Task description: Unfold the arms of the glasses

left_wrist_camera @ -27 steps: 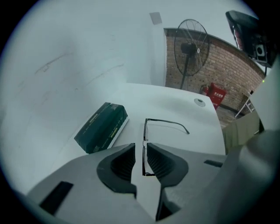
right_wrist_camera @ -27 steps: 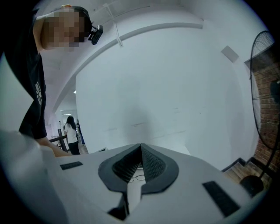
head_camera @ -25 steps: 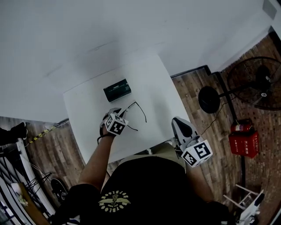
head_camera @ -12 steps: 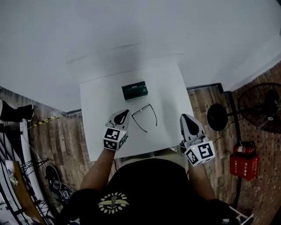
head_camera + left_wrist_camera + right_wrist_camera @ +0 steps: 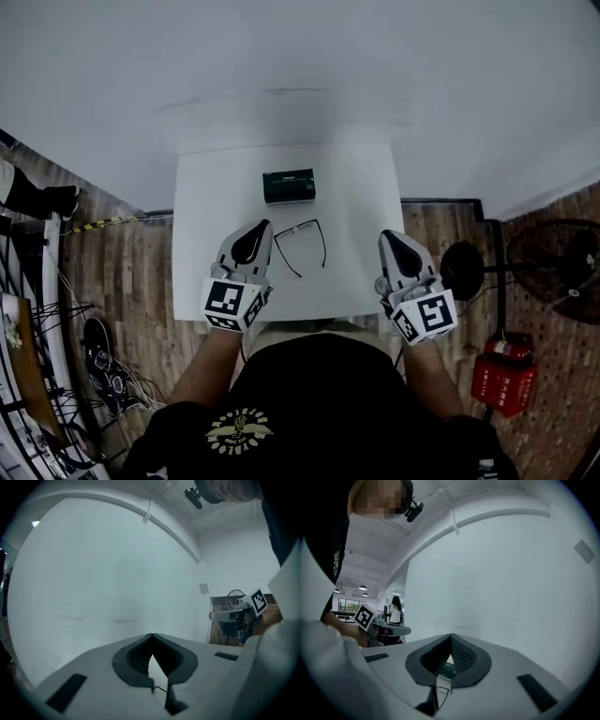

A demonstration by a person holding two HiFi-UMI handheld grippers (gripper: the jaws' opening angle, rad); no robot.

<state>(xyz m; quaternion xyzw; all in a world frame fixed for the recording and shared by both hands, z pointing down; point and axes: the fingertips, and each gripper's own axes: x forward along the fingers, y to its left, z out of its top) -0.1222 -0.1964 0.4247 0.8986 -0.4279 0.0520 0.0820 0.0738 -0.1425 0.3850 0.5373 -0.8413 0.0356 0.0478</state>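
Tongs, left [image 5: 260, 227]: jaws closed tip to tip, nothing between them, over the near left part of the counter [image 5: 202, 216]. Tongs, right [image 5: 385, 236]: jaws likewise closed and empty, at the counter's near right edge. Glasses [image 5: 298, 229]: flat on the white counter between the two tongs, touching neither, both arms spread out from the front toward the person. Dark box [image 5: 289, 186]: on the counter beyond the glasses, apart from them. Fan [image 5: 562, 272]: on the wooden floor, far right.
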